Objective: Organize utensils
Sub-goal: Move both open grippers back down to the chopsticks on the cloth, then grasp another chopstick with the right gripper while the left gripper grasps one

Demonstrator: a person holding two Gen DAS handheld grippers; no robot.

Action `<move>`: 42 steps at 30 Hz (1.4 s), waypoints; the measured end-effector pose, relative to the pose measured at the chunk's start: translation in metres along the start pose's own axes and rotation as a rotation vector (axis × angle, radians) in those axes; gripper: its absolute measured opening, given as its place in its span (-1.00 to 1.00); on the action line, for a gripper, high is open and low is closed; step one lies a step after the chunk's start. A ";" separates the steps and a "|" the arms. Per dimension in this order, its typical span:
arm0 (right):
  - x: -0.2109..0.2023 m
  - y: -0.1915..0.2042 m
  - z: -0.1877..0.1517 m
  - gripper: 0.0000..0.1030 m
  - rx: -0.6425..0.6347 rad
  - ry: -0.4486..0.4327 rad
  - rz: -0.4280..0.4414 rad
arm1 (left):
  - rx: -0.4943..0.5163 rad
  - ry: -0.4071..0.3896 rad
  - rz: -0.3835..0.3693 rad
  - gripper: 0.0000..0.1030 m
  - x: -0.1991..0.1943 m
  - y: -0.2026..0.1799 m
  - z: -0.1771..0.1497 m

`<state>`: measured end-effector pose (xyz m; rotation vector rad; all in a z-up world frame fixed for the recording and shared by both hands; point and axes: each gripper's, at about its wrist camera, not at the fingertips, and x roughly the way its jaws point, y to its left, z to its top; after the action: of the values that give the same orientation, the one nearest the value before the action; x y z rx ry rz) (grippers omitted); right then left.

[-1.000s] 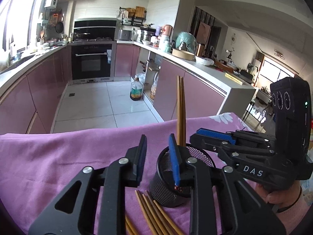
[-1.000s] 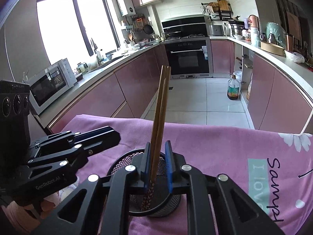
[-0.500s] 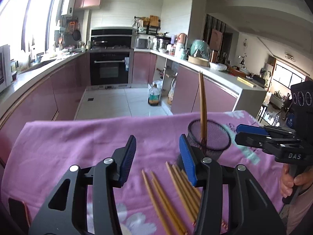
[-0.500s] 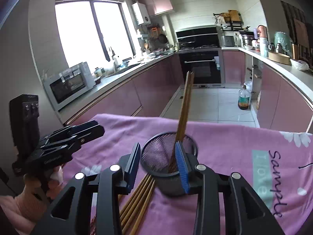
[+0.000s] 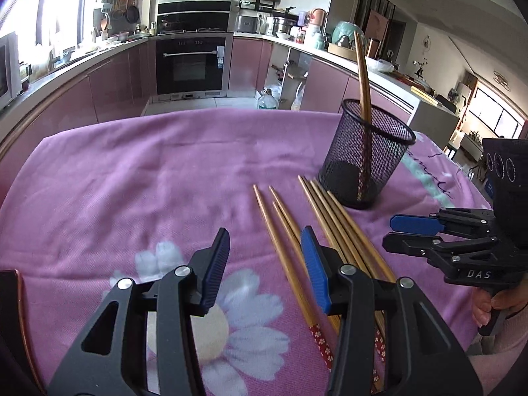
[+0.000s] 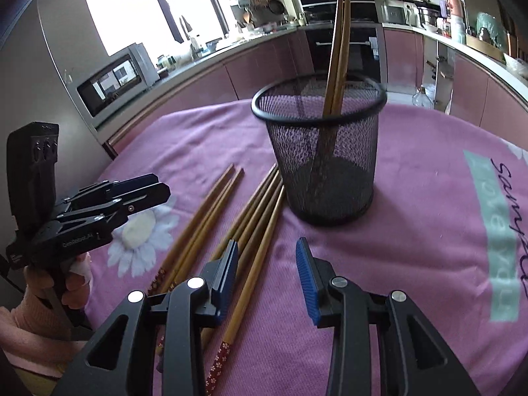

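Six chopsticks (image 6: 231,227) lie loose on the pink cloth (image 6: 429,231), left of the mesh cup (image 6: 321,155) at centre frame in the right wrist view, where two more already stand. Their long axes run from lower left up toward the cup's base. Our right gripper (image 6: 266,279) hangs partly open and empty, its left pad just over the nearest stick, so we judge it closer. Our left gripper (image 5: 265,270) is also parted and empty, straddling one stick at lower centre.
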<state>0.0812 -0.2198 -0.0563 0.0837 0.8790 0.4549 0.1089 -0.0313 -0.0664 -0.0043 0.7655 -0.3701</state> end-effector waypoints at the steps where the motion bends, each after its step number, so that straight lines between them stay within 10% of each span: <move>1: 0.003 0.001 -0.002 -0.32 -0.003 0.009 -0.007 | 0.006 0.006 0.001 -0.15 0.001 -0.002 -0.003; 42: 0.033 0.020 0.002 -0.74 -0.070 0.040 -0.150 | 0.018 0.137 0.032 -0.70 0.045 -0.018 -0.001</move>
<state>0.0938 -0.1876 -0.0740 -0.0557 0.9010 0.3474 0.1323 -0.0633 -0.0950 0.0504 0.8963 -0.3494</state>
